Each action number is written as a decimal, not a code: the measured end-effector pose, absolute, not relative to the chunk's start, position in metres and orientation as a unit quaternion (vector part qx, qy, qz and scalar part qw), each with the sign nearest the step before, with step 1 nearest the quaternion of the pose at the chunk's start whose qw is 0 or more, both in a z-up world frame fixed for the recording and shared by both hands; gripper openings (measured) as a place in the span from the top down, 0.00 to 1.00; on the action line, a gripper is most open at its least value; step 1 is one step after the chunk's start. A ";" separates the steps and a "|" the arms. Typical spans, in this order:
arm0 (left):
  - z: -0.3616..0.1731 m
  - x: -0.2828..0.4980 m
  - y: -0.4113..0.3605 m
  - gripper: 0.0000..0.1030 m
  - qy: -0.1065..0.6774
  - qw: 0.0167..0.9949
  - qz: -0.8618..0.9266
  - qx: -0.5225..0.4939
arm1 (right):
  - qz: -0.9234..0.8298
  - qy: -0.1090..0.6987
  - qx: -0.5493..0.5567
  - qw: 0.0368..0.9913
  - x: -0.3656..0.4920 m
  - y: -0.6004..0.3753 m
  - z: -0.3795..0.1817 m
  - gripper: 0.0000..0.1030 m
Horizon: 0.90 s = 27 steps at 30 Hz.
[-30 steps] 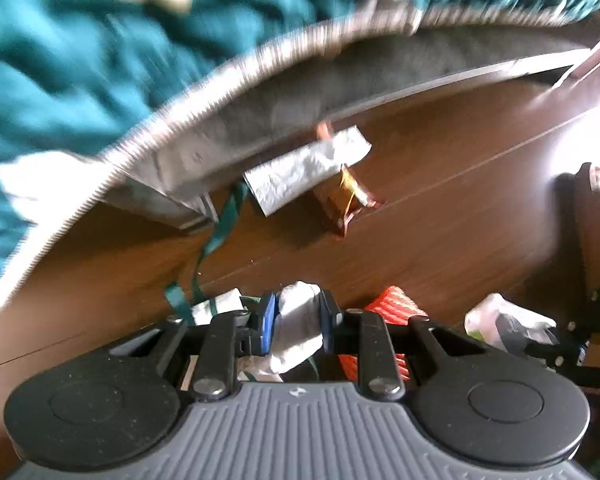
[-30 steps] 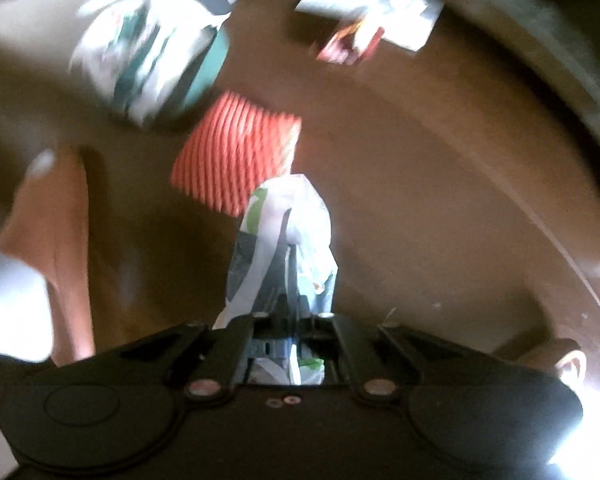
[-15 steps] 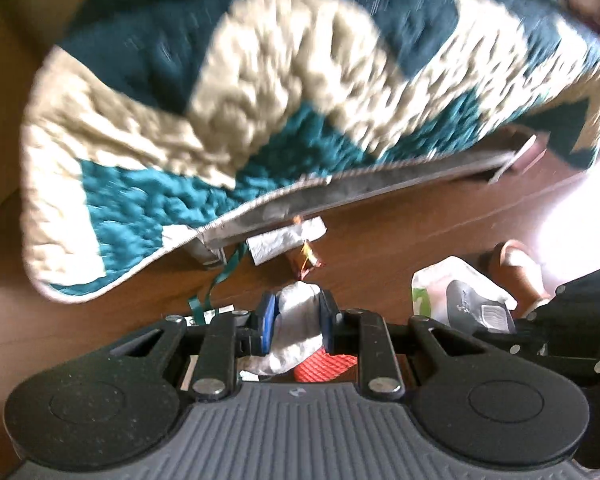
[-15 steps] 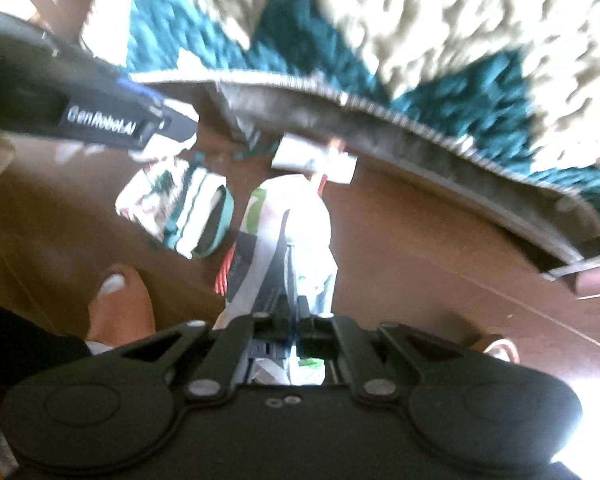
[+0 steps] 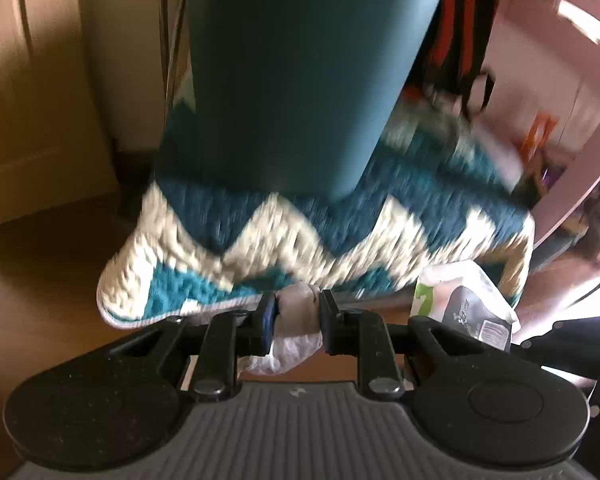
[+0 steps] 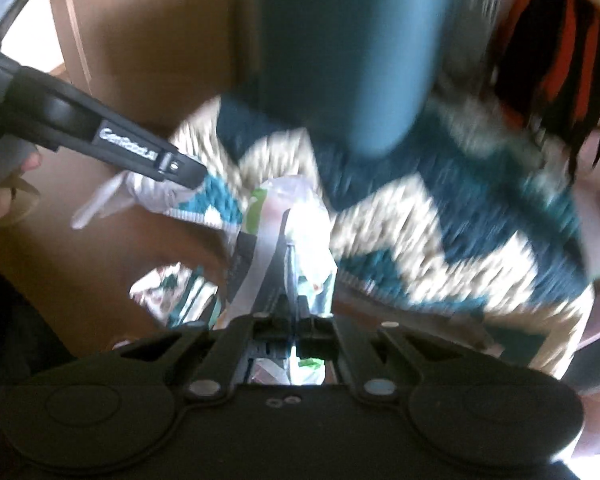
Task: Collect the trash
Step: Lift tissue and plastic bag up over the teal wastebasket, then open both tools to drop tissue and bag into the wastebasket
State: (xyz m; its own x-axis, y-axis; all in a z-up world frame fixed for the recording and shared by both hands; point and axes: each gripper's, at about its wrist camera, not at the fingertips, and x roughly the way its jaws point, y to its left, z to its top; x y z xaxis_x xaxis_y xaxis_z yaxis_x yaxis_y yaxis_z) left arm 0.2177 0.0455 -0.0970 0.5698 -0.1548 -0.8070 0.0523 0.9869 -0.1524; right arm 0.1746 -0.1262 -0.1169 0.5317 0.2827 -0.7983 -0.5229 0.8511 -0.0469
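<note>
— What has changed since a moment ago?

— Both grippers have lifted away from the wooden floor (image 5: 40, 280). A second back they were low over the litter by the edge of the blanket; now they look across the teal and cream zigzag blanket (image 5: 380, 220) at a tall teal bin (image 5: 300, 72) standing on it. The red ribbed piece and the foil wrapper have dropped out of sight.

— What is the left gripper (image 5: 296, 314) carrying?

— A crumpled white wrapper (image 5: 296, 328), pinched between its blue-padded fingers (image 5: 267, 322), which sit narrow around it. It hangs below the bin, in front of the blanket's near edge. In the right wrist view the same gripper (image 6: 196, 174) reaches in from the left of the bin with the wrapper (image 6: 148, 194) bunched at its tip.

— And the right gripper (image 6: 290, 264)?

— Its fingers are pressed almost together on a white plastic packet with green and grey print (image 6: 284, 220), held up below the bin against the blanket (image 6: 440, 220). The left wrist view shows that packet (image 5: 460, 300) down to the right of the bin.

— Anything left on the floor?

— A green and white patterned piece of litter (image 6: 180, 296) lies below and left of the bin (image 6: 352, 48). It is blurred, so I cannot tell what it is.
</note>
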 end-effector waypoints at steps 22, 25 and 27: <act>0.149 0.304 0.030 0.79 0.245 0.960 -0.076 -0.111 | 0.178 0.235 -0.110 0.949 0.282 -0.142 0.112 1.00; 0.155 0.324 0.032 0.79 0.241 0.960 -0.080 -0.118 | 0.173 0.236 -0.100 0.951 0.304 -0.139 0.117 1.00; 0.152 0.339 0.033 0.79 0.247 0.958 -0.078 -0.121 | 0.170 0.241 -0.098 0.951 0.323 -0.135 0.112 1.00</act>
